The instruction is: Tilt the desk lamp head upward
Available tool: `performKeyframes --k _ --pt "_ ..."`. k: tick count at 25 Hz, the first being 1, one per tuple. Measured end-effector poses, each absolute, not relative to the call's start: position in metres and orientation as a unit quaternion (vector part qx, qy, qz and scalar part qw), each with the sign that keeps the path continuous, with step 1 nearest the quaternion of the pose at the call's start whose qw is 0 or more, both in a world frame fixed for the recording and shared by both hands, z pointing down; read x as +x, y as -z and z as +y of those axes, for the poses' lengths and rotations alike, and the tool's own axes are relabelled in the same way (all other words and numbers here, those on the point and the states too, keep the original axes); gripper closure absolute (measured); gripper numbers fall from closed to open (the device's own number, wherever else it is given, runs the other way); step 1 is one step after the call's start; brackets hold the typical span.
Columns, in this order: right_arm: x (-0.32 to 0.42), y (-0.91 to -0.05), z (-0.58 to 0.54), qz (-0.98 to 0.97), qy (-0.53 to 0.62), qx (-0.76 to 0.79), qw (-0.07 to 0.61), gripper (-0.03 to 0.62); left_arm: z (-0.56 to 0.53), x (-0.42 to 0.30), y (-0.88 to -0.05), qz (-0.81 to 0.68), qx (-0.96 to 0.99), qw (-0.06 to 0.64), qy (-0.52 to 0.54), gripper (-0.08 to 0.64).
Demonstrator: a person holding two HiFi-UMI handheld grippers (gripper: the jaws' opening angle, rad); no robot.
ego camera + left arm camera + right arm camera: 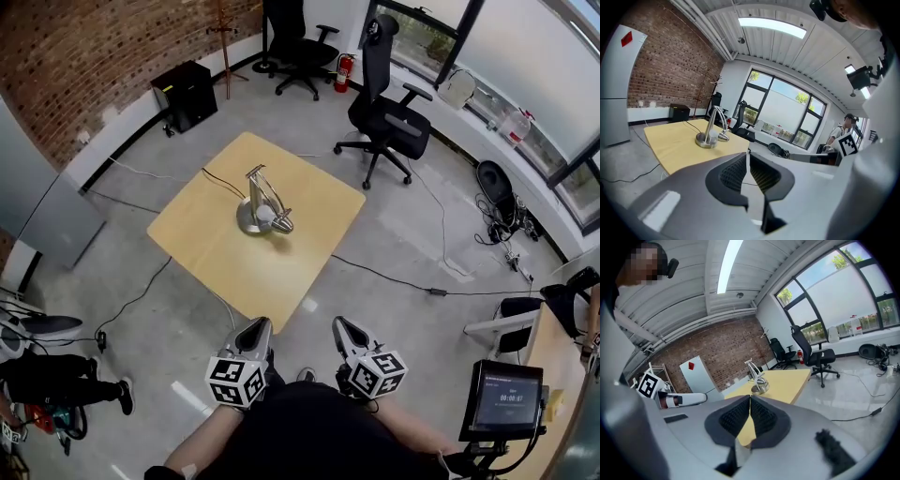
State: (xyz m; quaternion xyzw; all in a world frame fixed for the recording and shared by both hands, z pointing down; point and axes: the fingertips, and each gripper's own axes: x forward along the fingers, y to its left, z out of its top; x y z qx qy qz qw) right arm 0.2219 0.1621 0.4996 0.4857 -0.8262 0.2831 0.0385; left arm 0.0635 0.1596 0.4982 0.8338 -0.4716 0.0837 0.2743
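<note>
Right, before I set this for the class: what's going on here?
A person is a little short of the table, holding the left hand-held gripper and the right hand-held gripper close to the body. Both are shut and empty, pointing towards the table. The lamp stands near the table's middle, untouched, with its head low beside the base. The tilt upward is not yet begun.

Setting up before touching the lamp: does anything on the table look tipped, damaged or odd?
Nothing looks damaged. The silver metal desk lamp stands upright on the pale wooden square table, but its head droops low, close to the round base. Its black cord trails off the far edge.
</note>
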Motion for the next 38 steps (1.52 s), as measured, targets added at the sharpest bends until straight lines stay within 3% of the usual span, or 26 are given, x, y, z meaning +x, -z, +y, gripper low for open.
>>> performKeyframes --k 13,25,31,35,38 --pt "0.150 -0.497 0.035 -0.814 -0.268 0.511 0.067 0.586 0.008 0.008 -0.493 -0.420 0.862 0.275 -0.071 0.520" --pt "0.108 -0.490 -0.039 -0.804 -0.273 0.519 0.096 0.586 -0.065 -0.035 -0.510 -0.391 0.866 0.301 -0.078 0.509" --pt "0.109 -0.503 -0.053 -0.800 -0.284 0.514 0.121 0.586 -0.076 -0.043 -0.538 -0.396 0.884 0.199 -0.149 0.508" --pt "0.122 -0.517 -0.065 -0.800 -0.267 0.518 0.143 0.583 -0.084 -0.050 -0.566 -0.403 0.878 0.181 -0.184 0.508" --pt "0.144 -0.542 -0.081 -0.796 -0.264 0.521 0.158 0.498 -0.099 -0.050 -0.590 -0.418 0.865 0.183 -0.208 0.508"
